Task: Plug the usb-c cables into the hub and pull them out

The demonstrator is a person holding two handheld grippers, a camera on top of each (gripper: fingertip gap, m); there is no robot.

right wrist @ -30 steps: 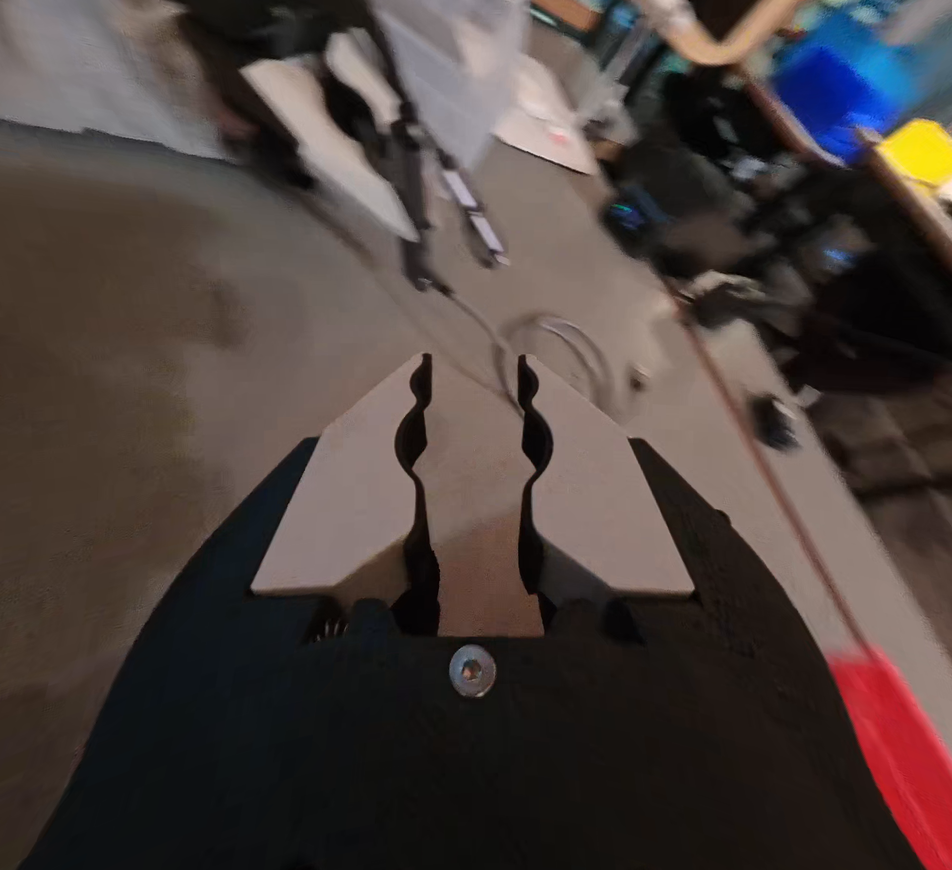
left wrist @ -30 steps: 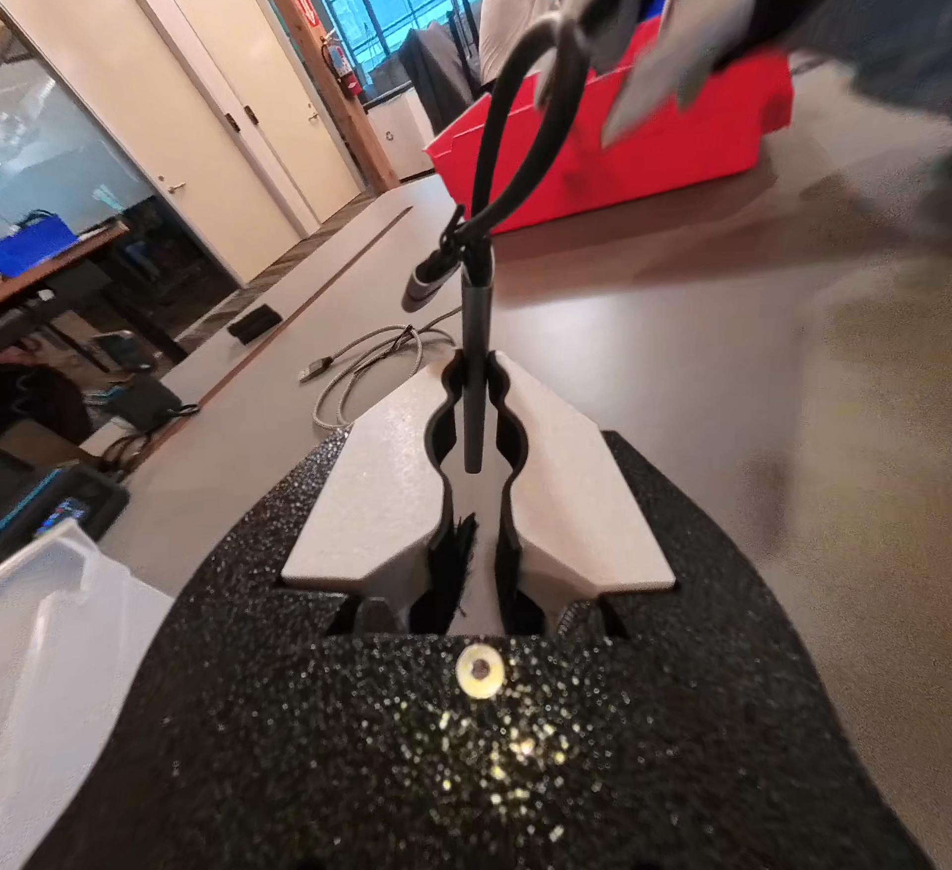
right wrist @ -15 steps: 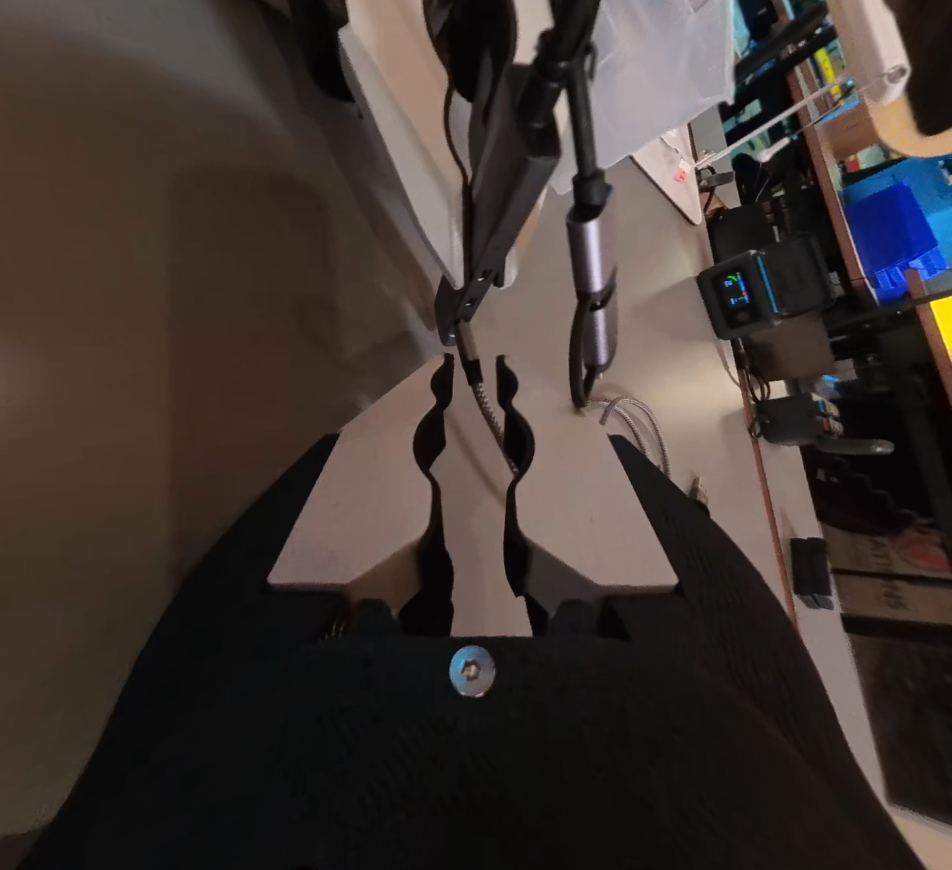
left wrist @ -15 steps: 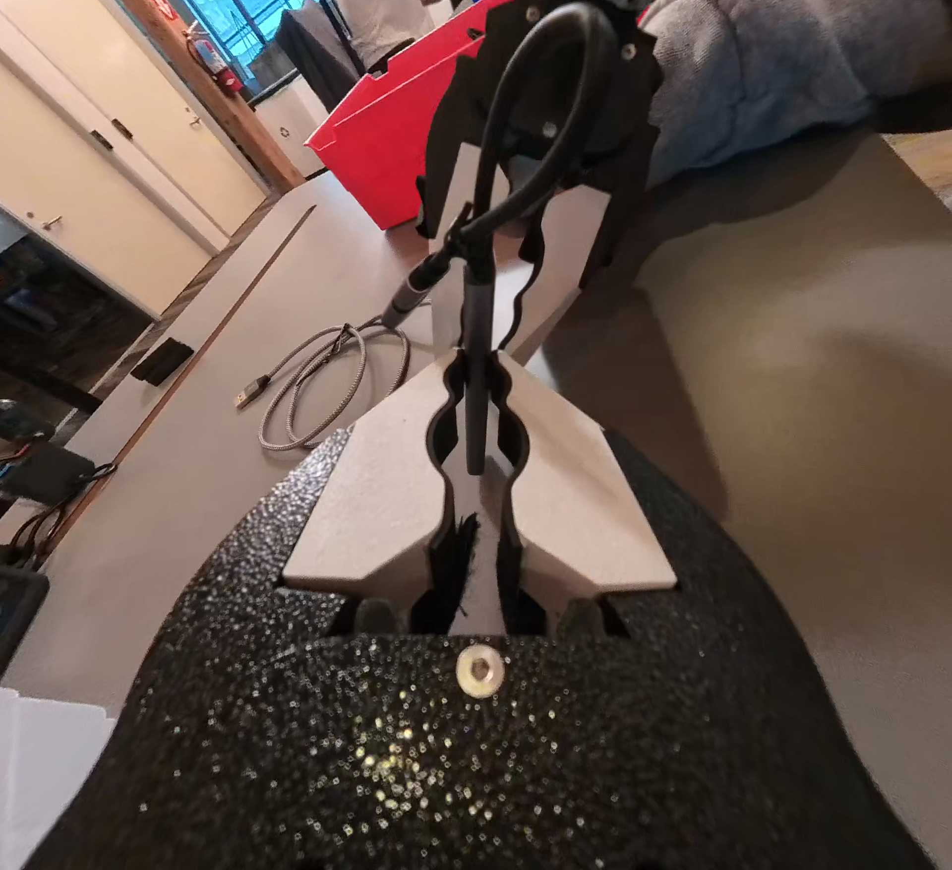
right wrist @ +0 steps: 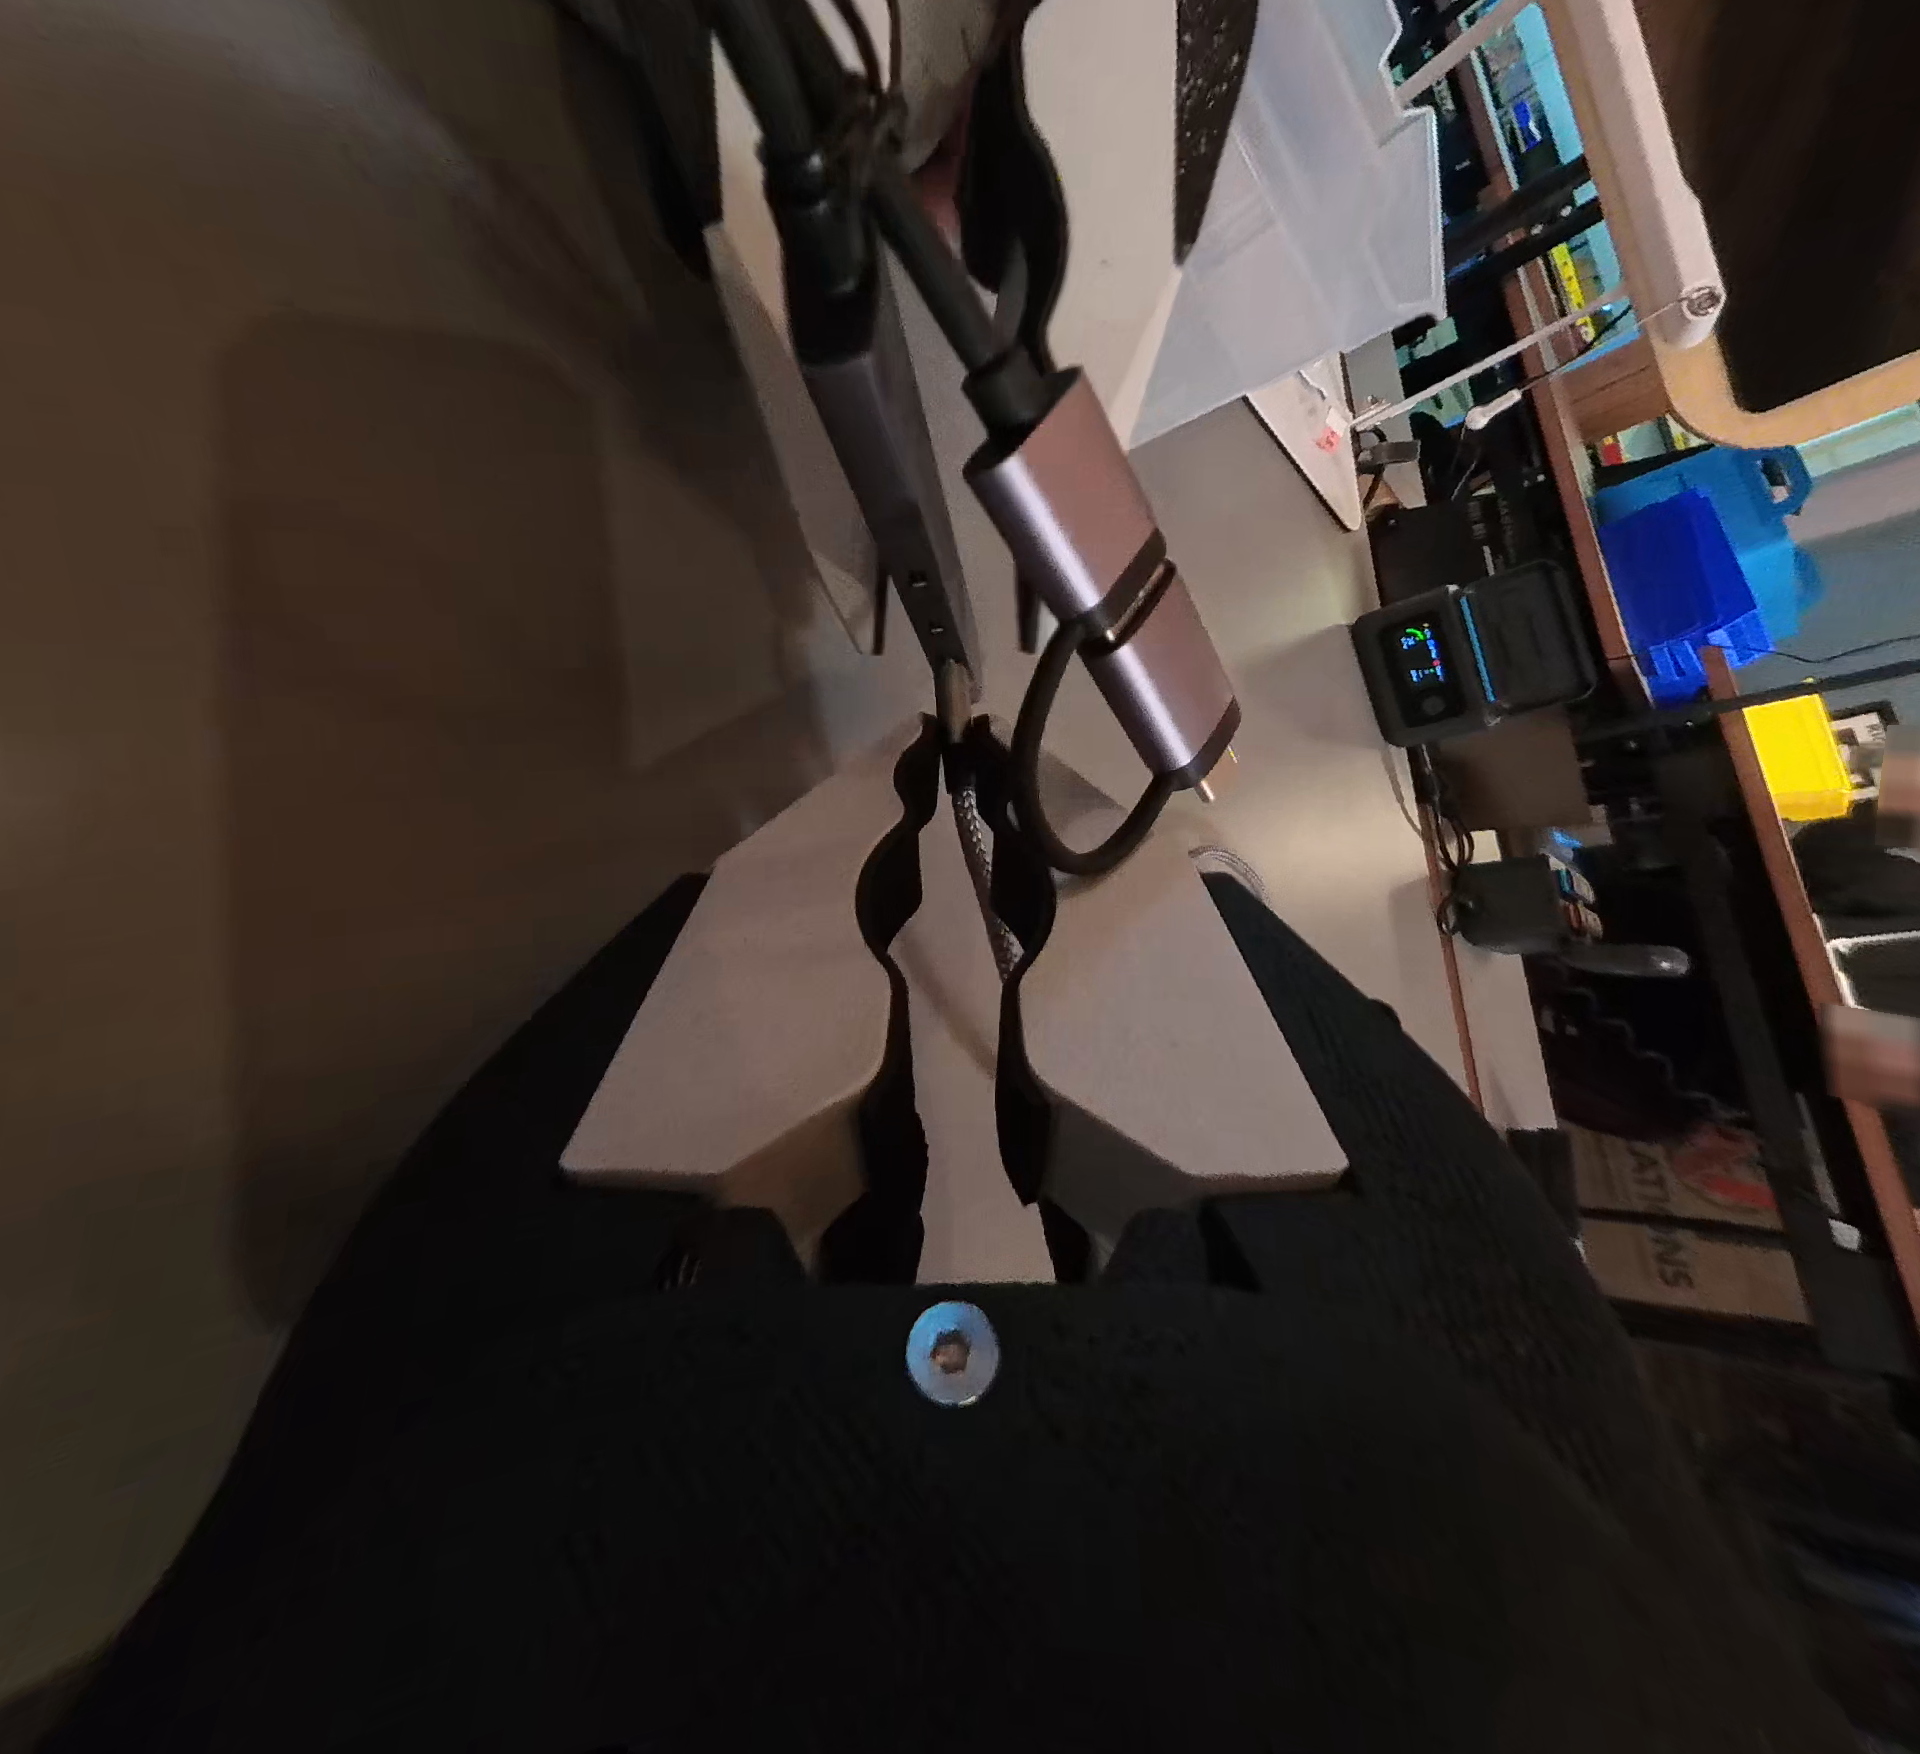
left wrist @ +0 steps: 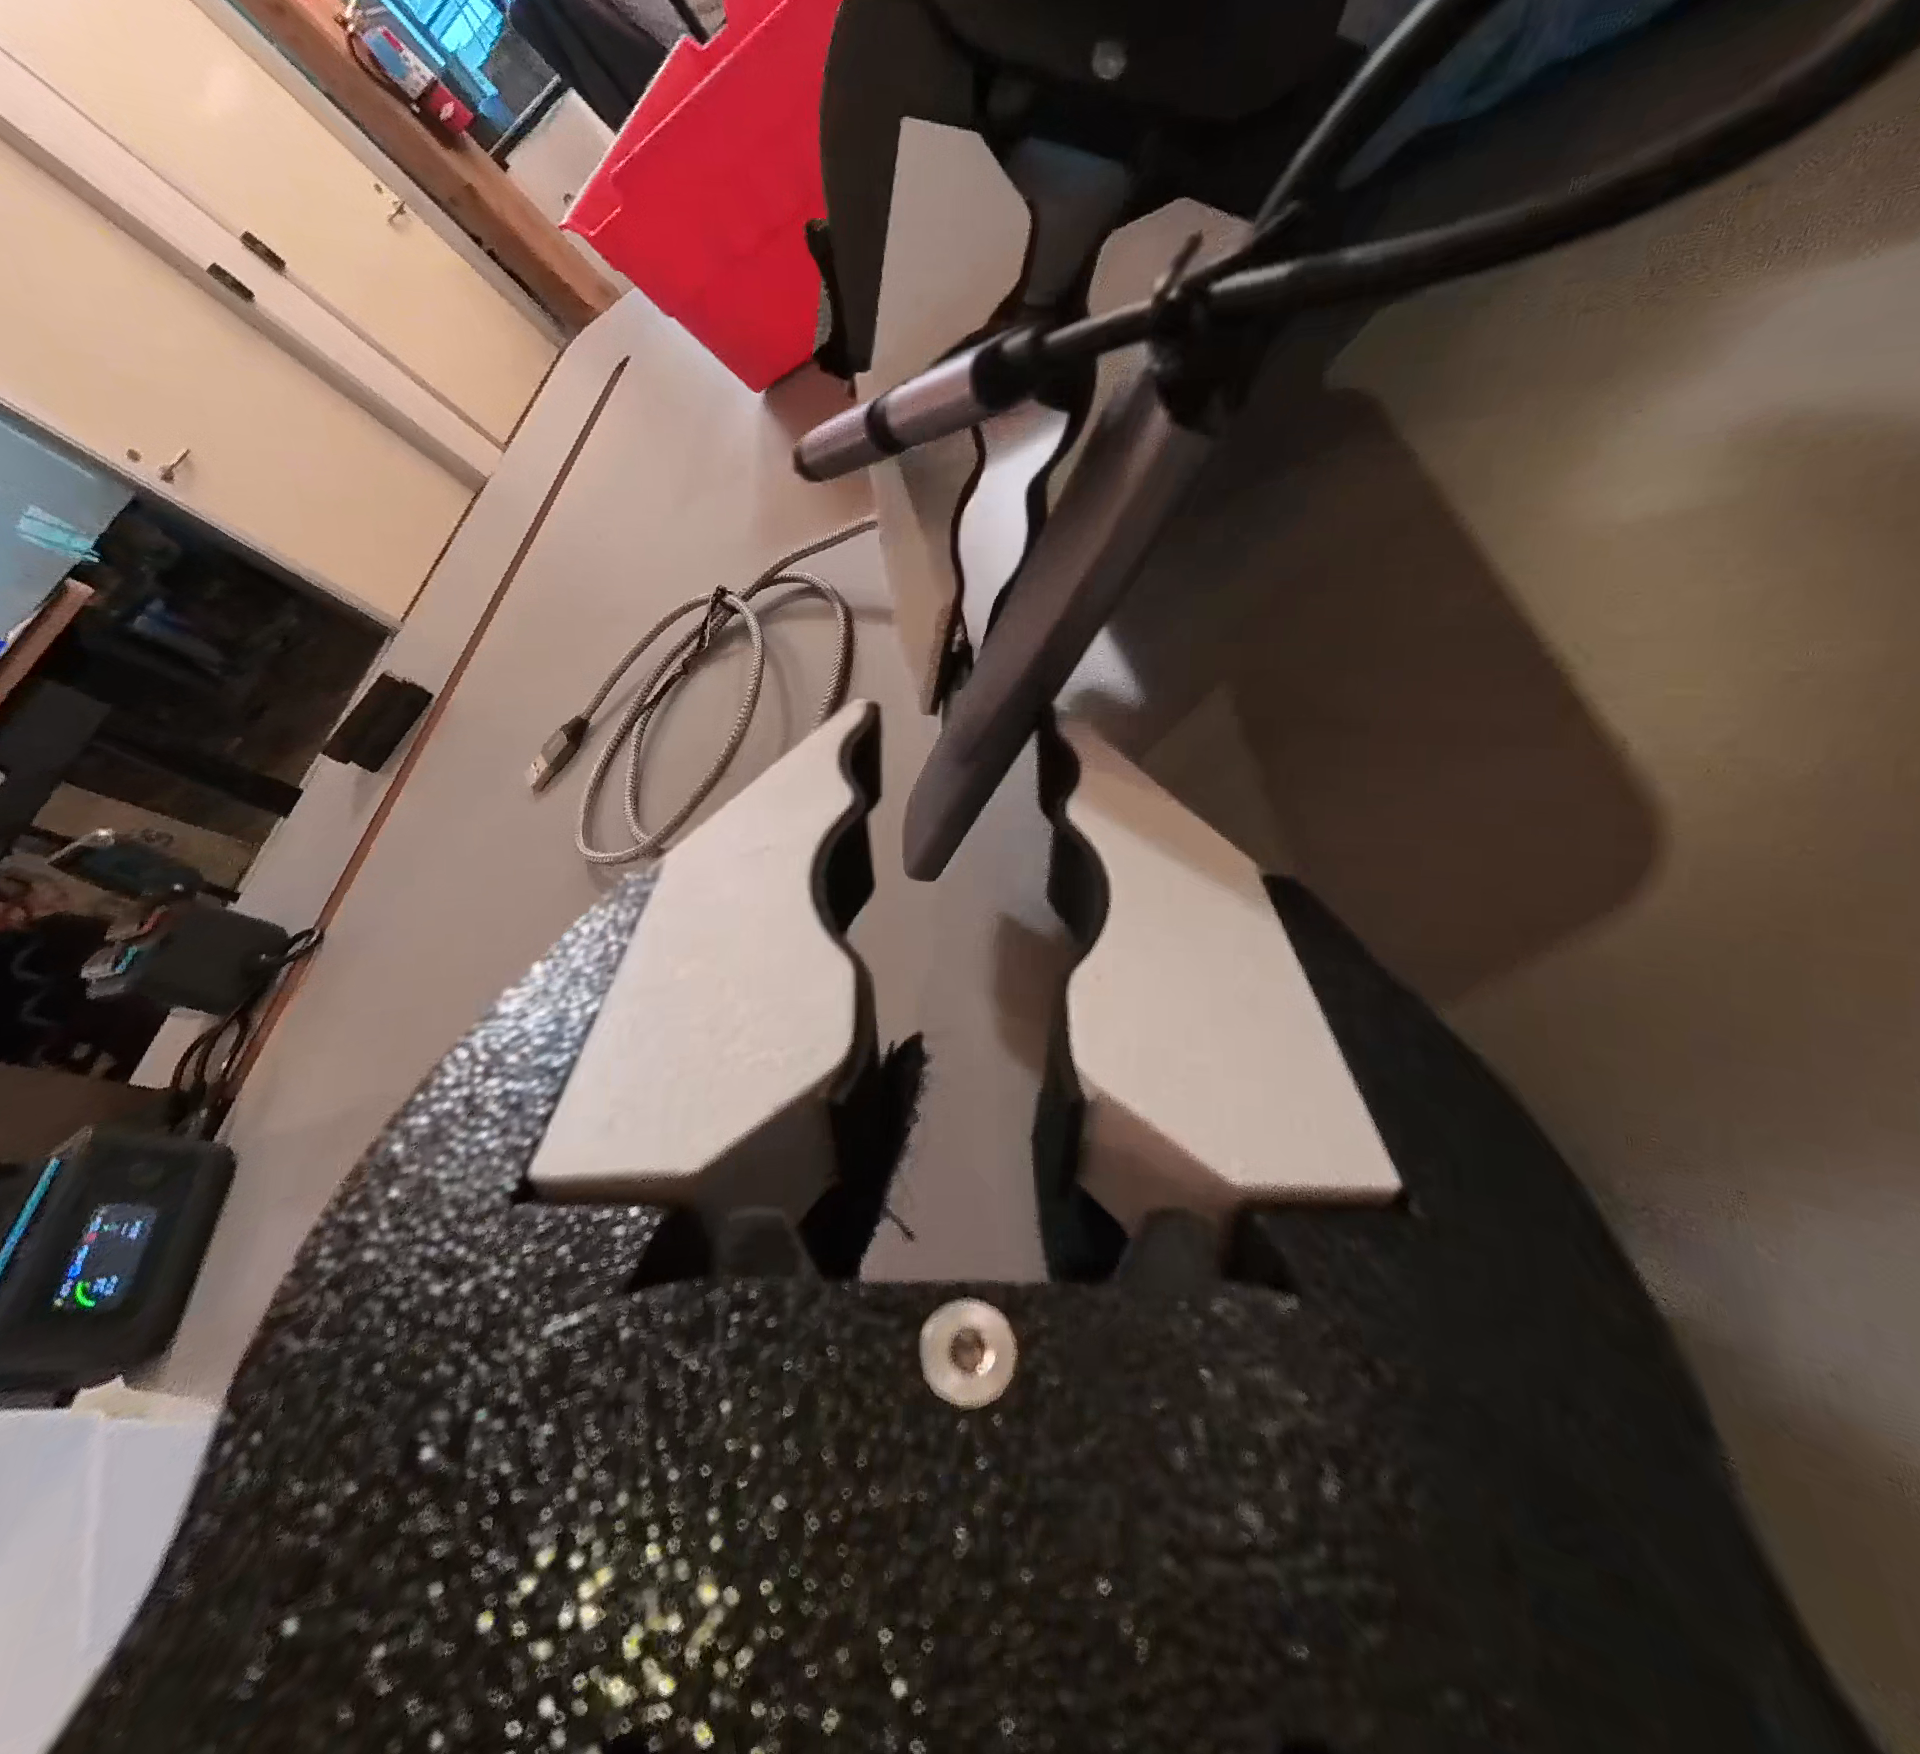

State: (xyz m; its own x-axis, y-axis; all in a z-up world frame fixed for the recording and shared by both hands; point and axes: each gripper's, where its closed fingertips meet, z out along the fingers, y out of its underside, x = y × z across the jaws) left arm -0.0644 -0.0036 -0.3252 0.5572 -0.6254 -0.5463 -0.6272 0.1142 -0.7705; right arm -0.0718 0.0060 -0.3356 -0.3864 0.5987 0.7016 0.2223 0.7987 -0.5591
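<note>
The dark grey hub hangs tilted, and its lower end lies between the fingers of my left gripper. Those jaws stand apart, wider than the hub. The hub's own black cable ends in a silver adapter that dangles free. My right gripper is shut on the plug of the braided USB-C cable, which sits in the end of the hub. The adapter hangs beside it. The right gripper faces me in the left wrist view. The left gripper's fingers show at the top of the right wrist view.
The braided cable's coil lies on the grey table. A red bin stands at the far end. A small device with a lit screen sits at the table's edge. A clear plastic bin stands behind the left gripper. Left and right tips are no more than a few centimetres apart.
My left gripper has opened and the hub has tilted over between its fingers. My right gripper has come in and shut on the braided cable's plug at the hub.
</note>
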